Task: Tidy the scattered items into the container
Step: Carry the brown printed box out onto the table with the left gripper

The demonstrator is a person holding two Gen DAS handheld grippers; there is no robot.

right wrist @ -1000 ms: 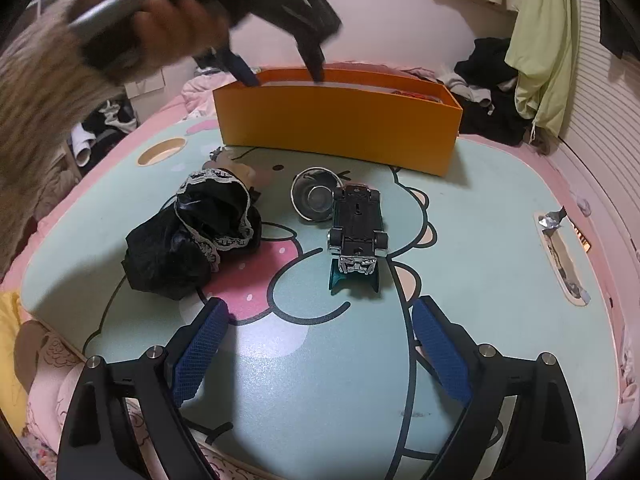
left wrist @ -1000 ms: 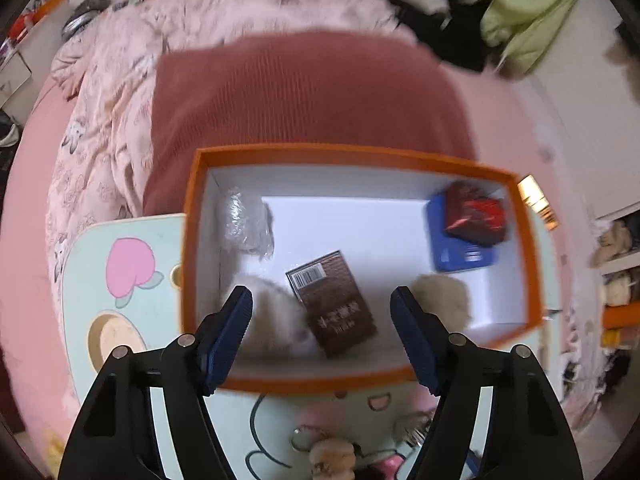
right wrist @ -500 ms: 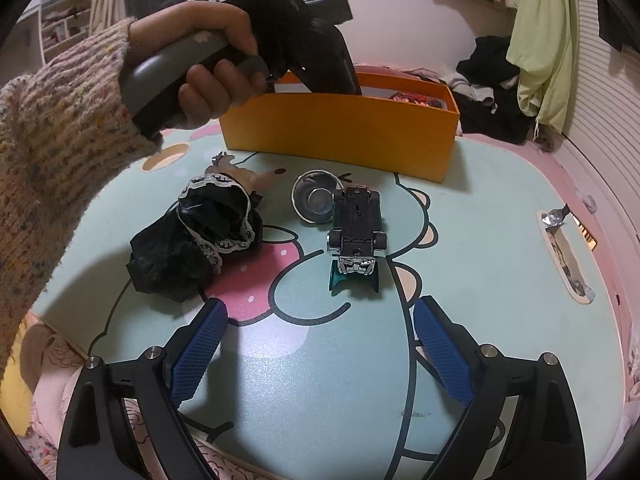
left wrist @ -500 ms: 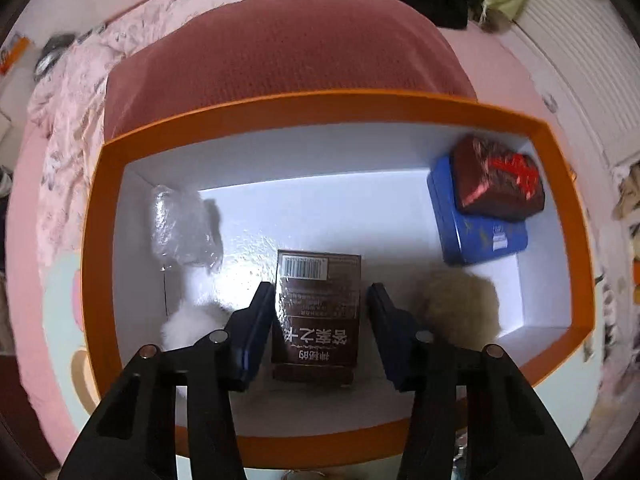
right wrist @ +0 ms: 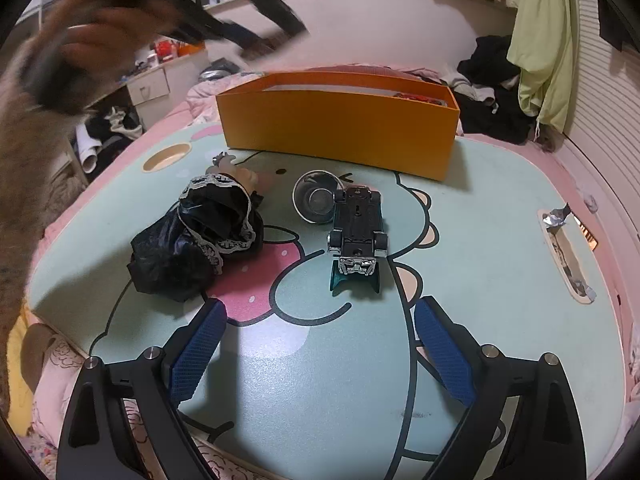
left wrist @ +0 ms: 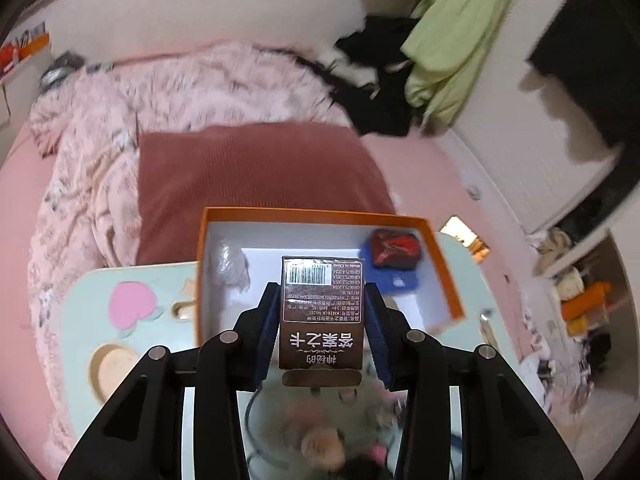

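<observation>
Left wrist view: the left gripper (left wrist: 322, 312) has its jaws closing on a brown rectangular card box with a barcode (left wrist: 322, 312), blue pads against both its sides, held above the orange cardboard container with a white interior (left wrist: 448, 280). Inside the container lie a clear crumpled plastic wrap (left wrist: 232, 266), a blue flat tin (left wrist: 394, 276) and a dark red packet (left wrist: 394, 249) atop it.

Right wrist view: the right gripper (right wrist: 320, 352) hangs near the front edge of the mint cartoon-printed table (right wrist: 480, 240), jaws wide apart, empty. Left to tidy: a black lace-trimmed doll (right wrist: 200, 236), a small glass cup (right wrist: 314, 202) and an upturned teal toy car (right wrist: 358, 236), all mid-table. Judged roughly half done.
</observation>
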